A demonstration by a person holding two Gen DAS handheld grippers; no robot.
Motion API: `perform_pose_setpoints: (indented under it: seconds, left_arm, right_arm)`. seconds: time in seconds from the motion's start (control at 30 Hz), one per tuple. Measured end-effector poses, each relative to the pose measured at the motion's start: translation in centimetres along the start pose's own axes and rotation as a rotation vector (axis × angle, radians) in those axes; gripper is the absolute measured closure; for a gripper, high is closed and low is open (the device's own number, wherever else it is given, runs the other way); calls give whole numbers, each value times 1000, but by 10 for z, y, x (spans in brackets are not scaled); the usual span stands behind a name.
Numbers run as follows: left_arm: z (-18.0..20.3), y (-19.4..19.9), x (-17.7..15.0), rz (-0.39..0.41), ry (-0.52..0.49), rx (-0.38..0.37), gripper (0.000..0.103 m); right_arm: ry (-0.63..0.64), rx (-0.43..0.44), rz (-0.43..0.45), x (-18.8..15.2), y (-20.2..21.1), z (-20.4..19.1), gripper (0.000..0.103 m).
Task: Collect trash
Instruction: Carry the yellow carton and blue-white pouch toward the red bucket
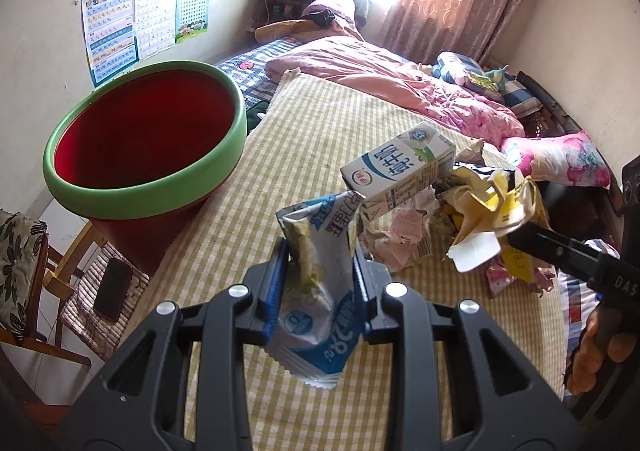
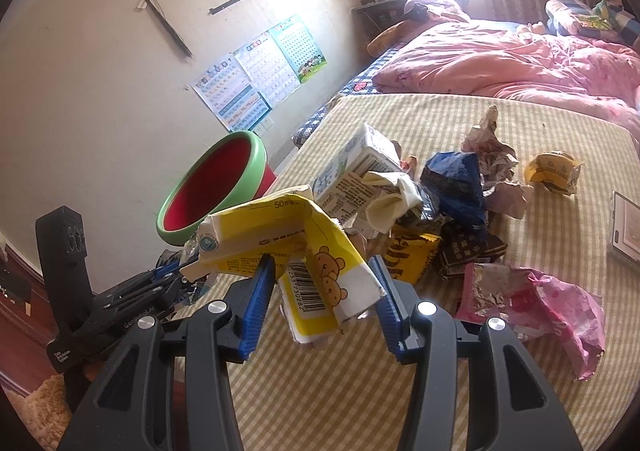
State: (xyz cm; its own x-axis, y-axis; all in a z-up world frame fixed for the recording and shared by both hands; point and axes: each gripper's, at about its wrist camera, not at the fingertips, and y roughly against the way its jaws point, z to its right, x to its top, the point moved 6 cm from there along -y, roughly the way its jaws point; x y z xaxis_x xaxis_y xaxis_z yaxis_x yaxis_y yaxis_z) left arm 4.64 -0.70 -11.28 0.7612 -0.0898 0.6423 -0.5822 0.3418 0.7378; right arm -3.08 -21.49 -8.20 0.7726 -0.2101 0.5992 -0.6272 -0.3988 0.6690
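In the left wrist view my left gripper is shut on a crumpled blue-and-white wrapper, held above the checked mat. The red bin with a green rim stands to its left at the mat's edge. A pile of trash lies ahead on the right, topped by a white milk carton. My right gripper is shut on a crushed yellow carton with a bear print, lifted over the pile. From this side the bin is at the left and my left gripper is low on the left.
On the mat lie a blue bag, a pink wrapper, a yellow wrapper and crumpled paper. A pink quilt covers the bed behind. A chair with a dark phone stands beside the bin. A white device lies at the mat's right edge.
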Motion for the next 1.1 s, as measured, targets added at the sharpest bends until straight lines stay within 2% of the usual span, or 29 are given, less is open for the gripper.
perform_pose_setpoints:
  seconds: [0.6,1.1]
  left_arm:
    - [-7,-2,7,7,8,6,74]
    - [-34,7,29,54,41,25,74]
  right_arm:
    - [-12,13,-5,9,-13,-7,55]
    - [-3,14,-16,14,-25,-17,55]
